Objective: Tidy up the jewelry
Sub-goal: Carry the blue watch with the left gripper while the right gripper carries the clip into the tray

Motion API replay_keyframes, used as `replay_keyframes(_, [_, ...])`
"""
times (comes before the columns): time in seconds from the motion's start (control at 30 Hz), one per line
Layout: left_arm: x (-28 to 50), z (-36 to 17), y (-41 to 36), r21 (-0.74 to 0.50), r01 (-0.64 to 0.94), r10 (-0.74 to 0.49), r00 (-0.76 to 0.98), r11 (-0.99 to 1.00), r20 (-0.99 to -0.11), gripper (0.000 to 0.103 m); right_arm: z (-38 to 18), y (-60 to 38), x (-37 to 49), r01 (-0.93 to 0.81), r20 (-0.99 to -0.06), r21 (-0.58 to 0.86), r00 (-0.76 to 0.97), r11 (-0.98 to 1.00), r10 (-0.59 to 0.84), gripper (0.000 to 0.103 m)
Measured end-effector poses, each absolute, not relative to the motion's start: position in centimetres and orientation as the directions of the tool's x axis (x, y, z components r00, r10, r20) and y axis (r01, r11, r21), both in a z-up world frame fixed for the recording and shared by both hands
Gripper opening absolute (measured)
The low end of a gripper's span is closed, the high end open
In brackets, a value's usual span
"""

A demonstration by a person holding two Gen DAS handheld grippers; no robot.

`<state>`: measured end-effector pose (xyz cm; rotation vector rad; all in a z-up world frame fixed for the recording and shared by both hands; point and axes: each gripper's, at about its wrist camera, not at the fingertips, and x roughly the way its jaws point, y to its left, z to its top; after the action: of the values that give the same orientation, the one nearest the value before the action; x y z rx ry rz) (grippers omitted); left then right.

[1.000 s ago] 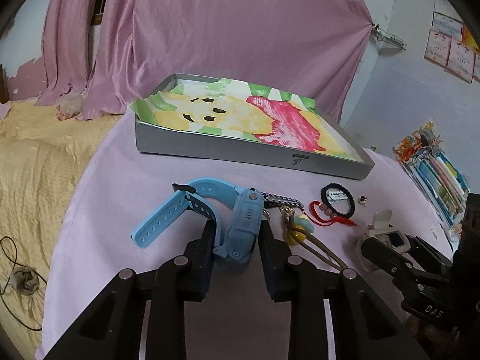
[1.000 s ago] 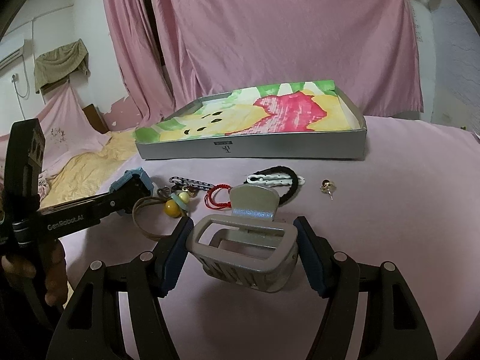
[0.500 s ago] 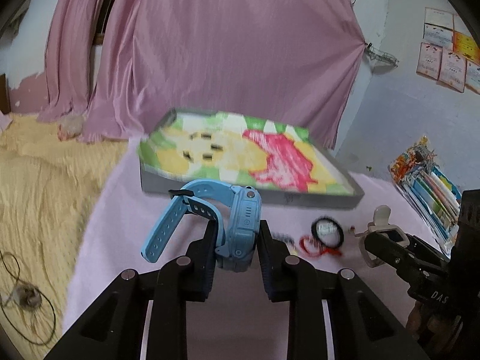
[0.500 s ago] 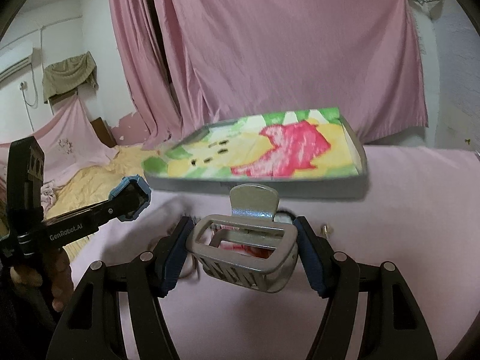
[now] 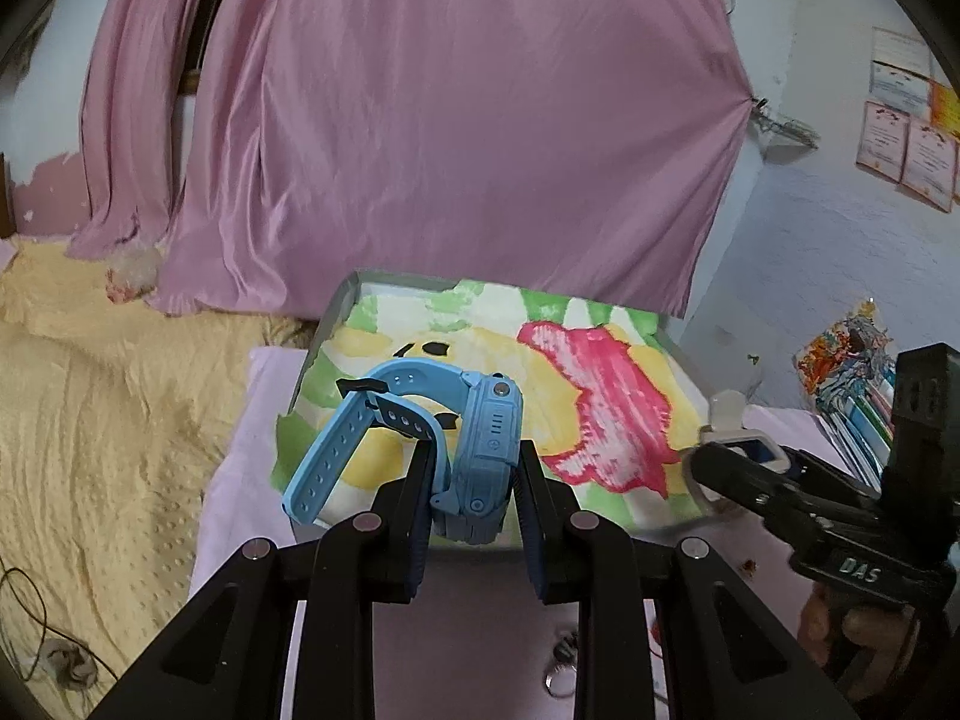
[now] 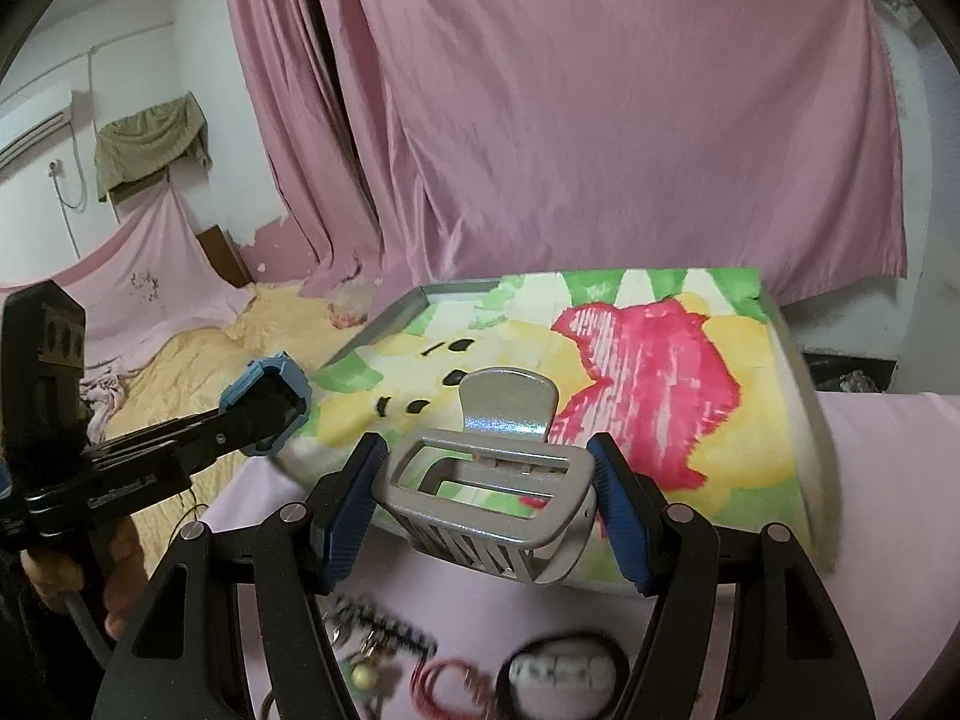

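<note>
Blue watch (image 5: 480,456) pinched in left jaws; right jaws pinch silver hair clip (image 6: 492,498), both over tray (image 6: 804,456).

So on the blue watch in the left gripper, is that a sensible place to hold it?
Yes. The left gripper clamps the watch across its rigid case, coming from the near side with pads on its flat faces. The strap is floppy and hangs loose to the left, so the case looks the steadier hold.
</note>
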<state>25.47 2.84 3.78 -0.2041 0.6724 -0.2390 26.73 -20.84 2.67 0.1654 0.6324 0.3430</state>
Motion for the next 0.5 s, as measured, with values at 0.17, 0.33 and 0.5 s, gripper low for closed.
replay_keyframes(0.17, [27.8, 2.4, 2.8, -0.242, 0.127, -0.260, 0.699, 0.962, -0.666, 0.024, 0.8, -19.9, 29.5, -0.247, -0.612, 0.252, 0.709, 0.936, 0.352, 0.063])
replay_keyframes(0.33, [29.3, 1.0, 2.6, -0.231, 0.114, -0.249, 0.647, 0.966, -0.721, 0.024, -0.6, -19.5, 30.7, -0.233, -0.658, 0.255, 0.669, 0.938, 0.345, 0.063])
replay_keyframes(0.5, [29.9, 0.0, 2.4, -0.228, 0.112, -0.248, 0.613, 0.967, -0.750, 0.025, -1.5, -19.5, 31.4, -0.225, -0.686, 0.264, 0.640, 0.938, 0.347, 0.063])
